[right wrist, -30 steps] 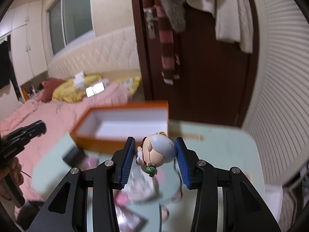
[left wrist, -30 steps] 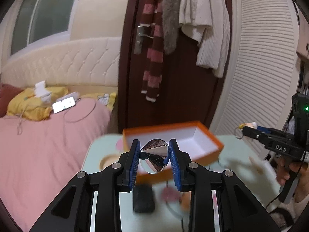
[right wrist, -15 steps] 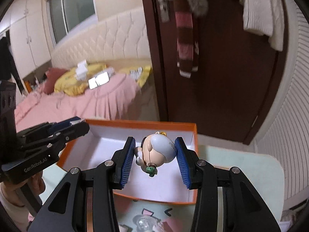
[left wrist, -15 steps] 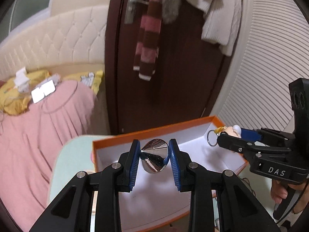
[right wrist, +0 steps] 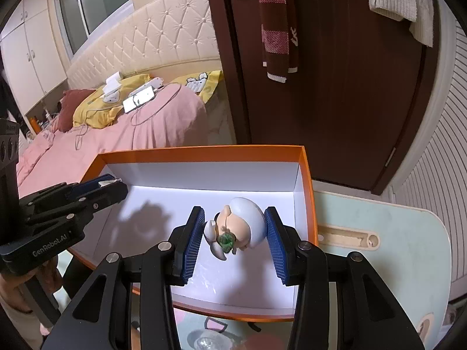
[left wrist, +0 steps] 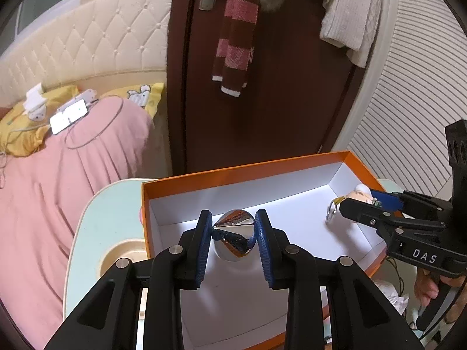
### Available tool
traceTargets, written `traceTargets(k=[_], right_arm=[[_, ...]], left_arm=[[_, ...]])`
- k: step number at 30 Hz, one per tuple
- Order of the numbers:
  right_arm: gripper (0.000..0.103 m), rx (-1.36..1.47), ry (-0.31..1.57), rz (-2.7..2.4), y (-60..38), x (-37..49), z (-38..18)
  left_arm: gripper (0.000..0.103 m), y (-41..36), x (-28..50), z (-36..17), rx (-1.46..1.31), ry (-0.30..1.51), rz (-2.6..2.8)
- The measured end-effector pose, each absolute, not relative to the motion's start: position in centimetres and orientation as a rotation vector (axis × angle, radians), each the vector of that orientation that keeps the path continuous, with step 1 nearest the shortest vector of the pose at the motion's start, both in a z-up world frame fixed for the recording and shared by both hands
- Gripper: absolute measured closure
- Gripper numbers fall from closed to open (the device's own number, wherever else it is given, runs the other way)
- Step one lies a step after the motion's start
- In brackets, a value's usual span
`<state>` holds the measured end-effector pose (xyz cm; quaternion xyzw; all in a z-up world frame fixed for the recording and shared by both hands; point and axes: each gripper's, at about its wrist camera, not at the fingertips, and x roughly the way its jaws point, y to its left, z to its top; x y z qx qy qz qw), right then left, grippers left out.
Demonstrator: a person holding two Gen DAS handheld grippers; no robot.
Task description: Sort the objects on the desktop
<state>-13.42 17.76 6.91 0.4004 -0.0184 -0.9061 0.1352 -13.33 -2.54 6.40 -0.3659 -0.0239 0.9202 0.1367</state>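
Left wrist: my left claw (left wrist: 233,233) is clamped on a shiny metal cone (left wrist: 233,234), held over the white inside of the orange box (left wrist: 245,170) | right wrist: my right claw (right wrist: 233,233) is clamped on a small figurine (right wrist: 239,227), also over the box | box stands on the pale green worktop (right wrist: 388,233) | pink bed (left wrist: 52,192) behind.

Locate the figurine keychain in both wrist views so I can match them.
Left wrist: figurine keychain at right, clamped in the right gripper over the box's right end.
Right wrist: figurine keychain at centre, between the blue pads.
Shared landmark: orange box, white inside.
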Motion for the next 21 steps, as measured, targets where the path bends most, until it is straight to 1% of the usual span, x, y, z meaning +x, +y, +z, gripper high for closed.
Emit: traceTargets(k=[2, 3, 4, 5, 6, 7, 8, 9, 11, 13, 18, 21], right_arm=[[0.059, 1.154, -0.057, -2.627, 17.8, -13.4, 6.9], [0.059, 1.149, -0.063, -2.63, 17.8, -13.3, 6.9], [0.059, 1.139, -0.069, -2.635, 17.9, -13.2, 7.1], [0.059, 1.127, -0.077, -2.641, 18.0, -13.1, 7.3], [0.057, 1.114, -0.08, -2.647, 18.0, -13.0, 7.5], [0.055, 1.101, -0.08, -2.653, 18.0, -12.9, 7.7], [0.048, 1.08, -0.083, -2.659, 18.1, -12.7, 8.1], [0.039, 1.054, -0.092, -2.664, 18.2, -12.4, 8.6], [0.032, 0.991, -0.121, -2.673, 18.4, -11.6, 9.6], [0.032, 0.959, -0.129, -2.675, 18.5, -11.0, 10.6], [0.032, 0.917, -0.15, -2.655, 18.9, -8.7, 12.4], [0.032, 0.924, -0.135, -2.654, 18.9, -6.7, 12.7]], left_arm=[[0.074, -2.7, -13.4, 6.4, -1.057, -0.078, 2.66], [0.071, -2.8, -13.4, 6.5, -1.055, -0.095, 2.654], [0.066, -2.9, -13.4, 6.6, -1.051, -0.113, 2.647], [0.055, -3.0, -13.3, 6.7, -1.042, -0.128, 2.644], [0.048, -3.0, -13.1, 7.1, -1.024, -0.136, 2.646], [0.047, -3.1, -12.9, 7.5, -1.006, -0.144, 2.648], [0.047, -3.2, -12.7, 7.8, -0.988, -0.151, 2.65], [0.046, -3.2, -12.4, 8.3, -0.971, -0.146, 2.655], [0.042, -3.3, -11.6, 9.2, -0.946, -0.133, 2.663], [0.041, -3.5, -10.5, 10.1, -0.929, -0.119, 2.666], [0.029, -4.7, -7.2, 11.1, -0.935, -0.084, 2.685], [0.028, -5.4, -4.8, 10.8, -0.984, -0.084, 2.692]])
